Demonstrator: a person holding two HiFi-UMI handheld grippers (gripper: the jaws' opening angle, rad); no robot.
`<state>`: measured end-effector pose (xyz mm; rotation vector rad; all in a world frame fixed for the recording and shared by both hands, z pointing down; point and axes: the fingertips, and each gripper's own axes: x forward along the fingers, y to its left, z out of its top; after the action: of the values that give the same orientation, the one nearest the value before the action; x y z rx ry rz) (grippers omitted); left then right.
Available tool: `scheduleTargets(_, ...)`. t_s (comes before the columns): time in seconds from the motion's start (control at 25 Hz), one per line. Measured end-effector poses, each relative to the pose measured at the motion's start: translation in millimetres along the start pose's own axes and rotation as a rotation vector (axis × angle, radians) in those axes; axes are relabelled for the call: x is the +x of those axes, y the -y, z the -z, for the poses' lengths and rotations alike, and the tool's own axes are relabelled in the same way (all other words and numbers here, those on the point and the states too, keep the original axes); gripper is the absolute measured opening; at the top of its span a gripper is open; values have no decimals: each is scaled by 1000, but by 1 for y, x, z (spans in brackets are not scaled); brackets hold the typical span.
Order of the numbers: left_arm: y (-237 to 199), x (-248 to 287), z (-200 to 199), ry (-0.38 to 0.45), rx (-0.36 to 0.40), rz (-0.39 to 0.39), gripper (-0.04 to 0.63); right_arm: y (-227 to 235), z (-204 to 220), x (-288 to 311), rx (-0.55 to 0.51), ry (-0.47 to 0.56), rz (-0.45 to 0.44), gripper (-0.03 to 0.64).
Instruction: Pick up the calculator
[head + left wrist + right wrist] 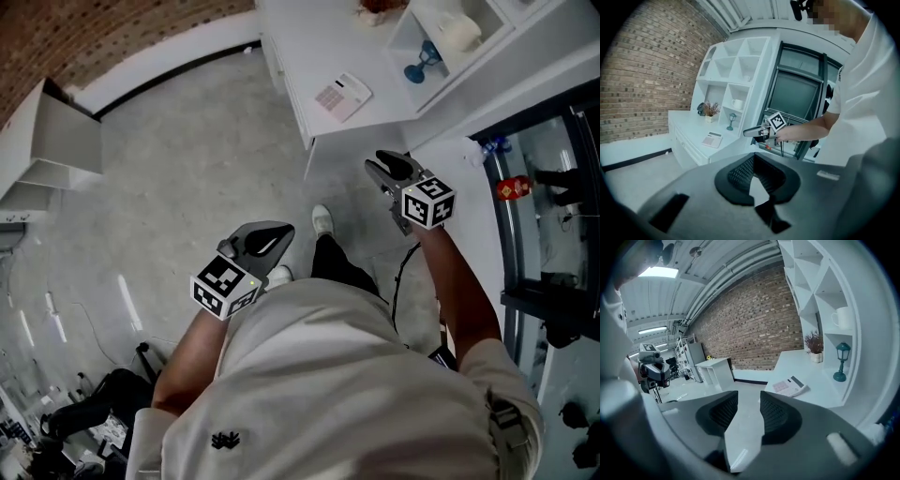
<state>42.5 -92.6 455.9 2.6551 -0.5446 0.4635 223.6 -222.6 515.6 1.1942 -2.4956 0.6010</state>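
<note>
- Right gripper is held with jaws partly apart, nothing gripped or touched.
- Left gripper is seen pinched together, empty too.
- Calculator is parked flat, upper middle of the head view, near the counter edge, well apart from both.
- Loads of open floor is left at centre-left.

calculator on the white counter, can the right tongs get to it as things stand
Probably yes, once brought closer. The right tongs are open and empty, aimed toward the counter, and the calculator lies flat near its edge with nothing on it or in front. Only open floor lies between.
</note>
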Motion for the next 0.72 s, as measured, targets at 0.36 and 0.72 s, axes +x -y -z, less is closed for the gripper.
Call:
scheduleTargets(0.36, -77, 81, -71, -6, -68, -117, 5, 150, -28, 98, 58, -64, -57, 191)
scheduleTargets(0.72, -119, 127, -106, -10, -114, -208, 5, 238, -23, 183, 143, -130, -106, 233)
